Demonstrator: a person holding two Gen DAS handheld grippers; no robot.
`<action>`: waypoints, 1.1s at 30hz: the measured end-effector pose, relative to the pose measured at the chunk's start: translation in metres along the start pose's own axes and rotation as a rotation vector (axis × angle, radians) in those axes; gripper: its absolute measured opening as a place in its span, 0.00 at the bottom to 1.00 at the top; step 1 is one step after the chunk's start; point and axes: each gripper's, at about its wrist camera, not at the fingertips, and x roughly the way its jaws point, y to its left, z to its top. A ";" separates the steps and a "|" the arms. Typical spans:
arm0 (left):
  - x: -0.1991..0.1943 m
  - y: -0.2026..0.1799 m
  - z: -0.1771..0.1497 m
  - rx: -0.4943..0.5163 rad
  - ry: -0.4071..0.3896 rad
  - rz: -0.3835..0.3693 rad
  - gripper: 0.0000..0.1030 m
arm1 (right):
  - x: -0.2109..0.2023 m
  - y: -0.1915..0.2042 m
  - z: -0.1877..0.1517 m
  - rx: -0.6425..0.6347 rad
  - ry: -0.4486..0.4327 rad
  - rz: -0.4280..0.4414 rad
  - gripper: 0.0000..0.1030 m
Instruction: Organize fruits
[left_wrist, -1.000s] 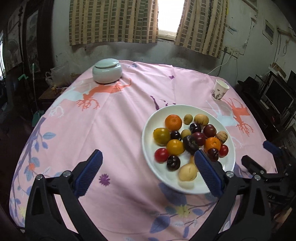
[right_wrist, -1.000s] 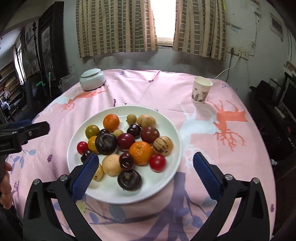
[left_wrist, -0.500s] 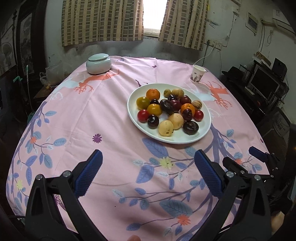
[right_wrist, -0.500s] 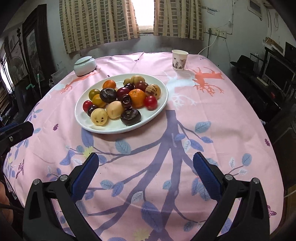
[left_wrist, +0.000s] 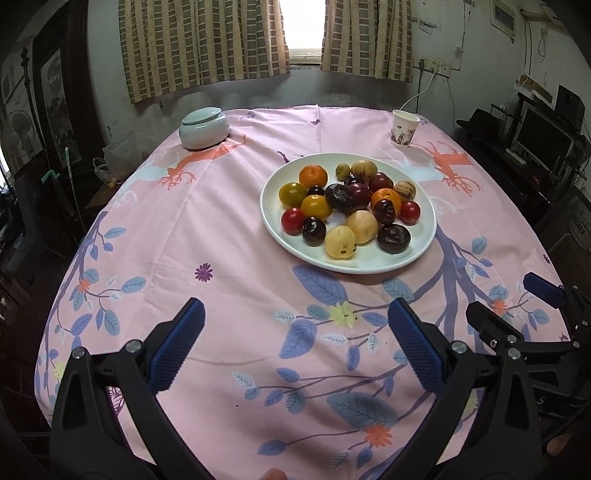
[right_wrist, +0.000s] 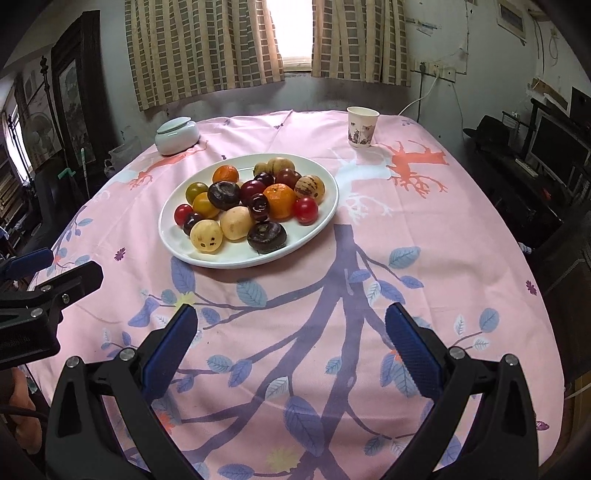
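Left wrist: I see my left gripper (left_wrist: 295, 347) farther back than a second ago, jaws apart and empty; the fruits (left_wrist: 347, 206) are all piled on the plate (left_wrist: 424, 240) at 1 o'clock.

Right wrist: the right gripper (right_wrist: 290, 343) has also retreated, jaws apart, plate at 11 o'clock. Sorted or not, I can't judge. The cup (right_wrist: 362, 127) print isn't readable.

Fruit-filled plate (right_wrist: 325, 216), parted right tongs (right_wrist: 290, 323) near

left gripper (left_wrist: 295, 334) spread wide, right gripper (right_wrist: 290, 330) likewise
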 end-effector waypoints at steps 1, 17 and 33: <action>0.000 0.000 0.000 -0.001 -0.001 0.001 0.98 | -0.001 0.000 0.000 -0.002 -0.002 0.000 0.99; -0.004 0.001 0.000 -0.004 -0.008 -0.003 0.98 | -0.005 0.003 0.001 -0.001 -0.004 0.000 0.99; -0.004 0.001 0.001 -0.007 -0.009 -0.003 0.98 | -0.005 0.003 0.001 -0.001 -0.004 0.001 0.99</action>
